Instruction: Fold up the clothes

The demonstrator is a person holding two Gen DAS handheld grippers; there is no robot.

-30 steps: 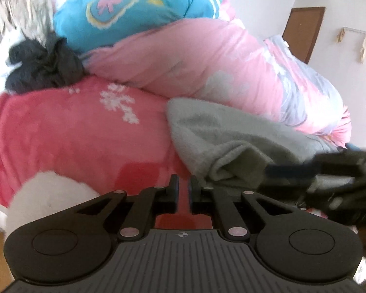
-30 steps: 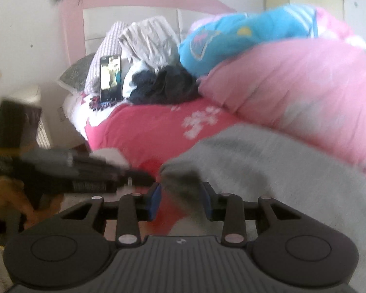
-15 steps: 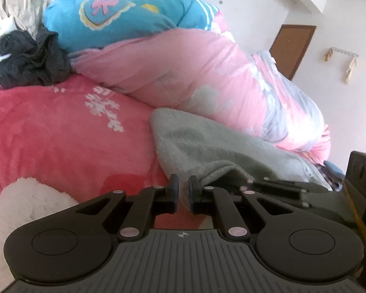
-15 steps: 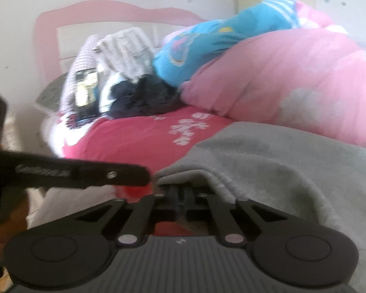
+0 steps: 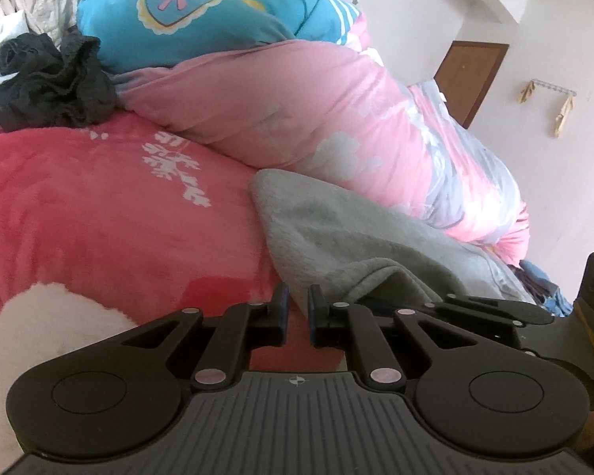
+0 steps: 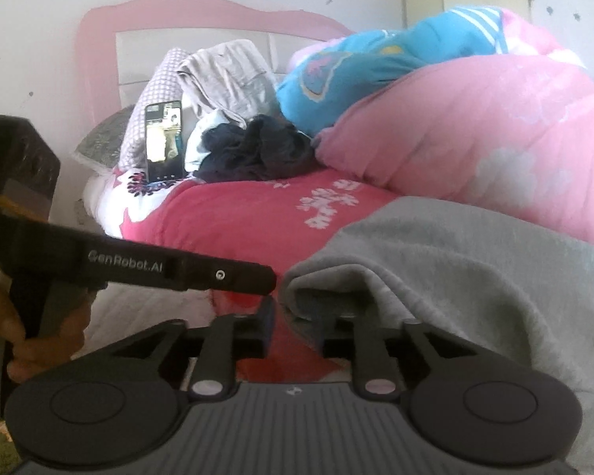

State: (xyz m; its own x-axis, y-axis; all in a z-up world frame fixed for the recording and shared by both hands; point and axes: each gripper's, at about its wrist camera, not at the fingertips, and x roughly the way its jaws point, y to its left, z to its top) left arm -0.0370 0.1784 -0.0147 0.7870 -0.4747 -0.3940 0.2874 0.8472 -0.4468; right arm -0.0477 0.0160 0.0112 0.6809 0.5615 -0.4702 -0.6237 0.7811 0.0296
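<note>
Right wrist, "GenRobot.AI" on left claw (image 6: 271,277)

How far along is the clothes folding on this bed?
Early on. Done: the grey garment lies spread on the red blanket. In hand: the right gripper is open at its near hem, which drapes over one finger; the left gripper sits beside that hem, holding nothing visible. Left: no finished fold shows, and a dark garment lies crumpled behind it.
</note>
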